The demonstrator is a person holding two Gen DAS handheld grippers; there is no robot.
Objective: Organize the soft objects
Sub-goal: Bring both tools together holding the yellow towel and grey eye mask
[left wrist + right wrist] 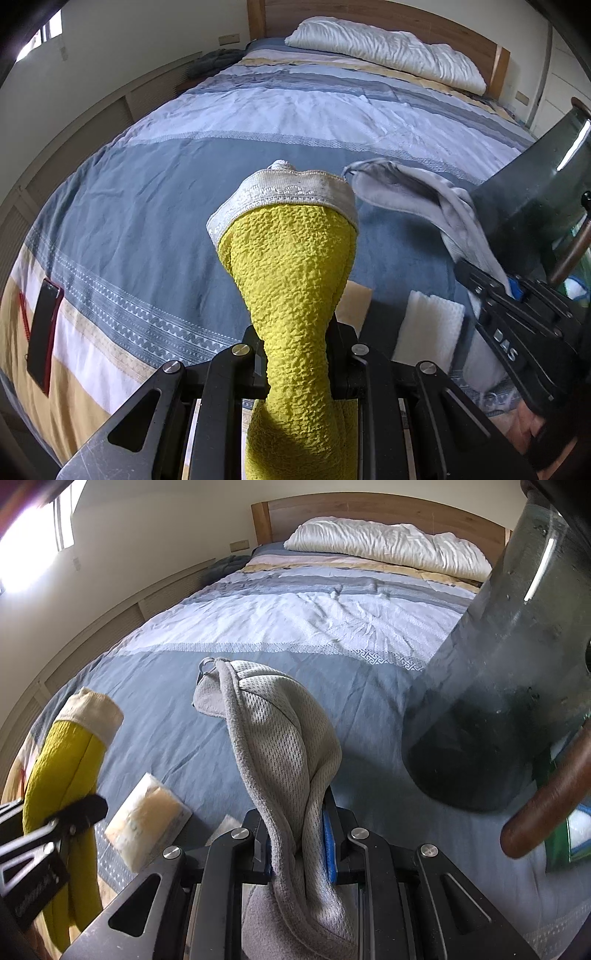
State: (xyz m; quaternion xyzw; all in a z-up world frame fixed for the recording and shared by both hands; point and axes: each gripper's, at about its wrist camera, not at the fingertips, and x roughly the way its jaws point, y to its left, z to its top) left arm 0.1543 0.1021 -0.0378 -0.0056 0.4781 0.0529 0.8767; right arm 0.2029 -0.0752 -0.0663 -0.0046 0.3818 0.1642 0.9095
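My left gripper (297, 363) is shut on a yellow textured cloth (291, 273) with a white lace band at its far end, held above the bed. It also shows at the left of the right wrist view (62, 760). My right gripper (297, 849) is shut on a grey mesh cloth (280, 746) that stands up over the bed. The grey cloth (417, 192) and the right gripper (480, 291) show at the right of the left wrist view. The two grippers are side by side, close together.
The bed has a blue, white and tan striped cover (184, 192) and a white pillow (388, 48) by the wooden headboard. A red-edged phone (44, 328) lies at the left. A tan folded pad (147, 819) and a white folded cloth (428, 325) lie below. A dark translucent bin (498, 686) stands right.
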